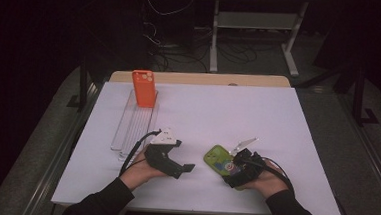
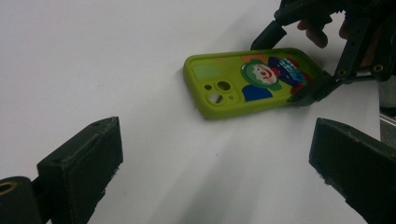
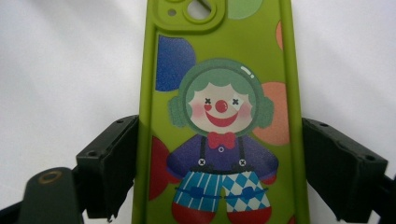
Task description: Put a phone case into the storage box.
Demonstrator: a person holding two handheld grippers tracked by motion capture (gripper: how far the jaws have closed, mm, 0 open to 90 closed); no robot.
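Straddling a green phone case [image 3: 219, 112] lying flat on the white table [image 1: 258, 116], right gripper [image 3: 219, 168] jaws against its long sides, left gripper [image 2: 215, 172] wide open, empty, nearby.

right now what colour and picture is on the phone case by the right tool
Lime green phone case with a cartoon clown, red nose and bow tie, blue checked trousers; the right gripper view shows it best.

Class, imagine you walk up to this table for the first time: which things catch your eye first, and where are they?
The green phone case with a clown picture stands out, lying at the table's near right between the jaws of the right hand-held gripper. Next, an orange phone case stands upright at the far left, at the end of a clear rack. The left hand-held gripper is open.
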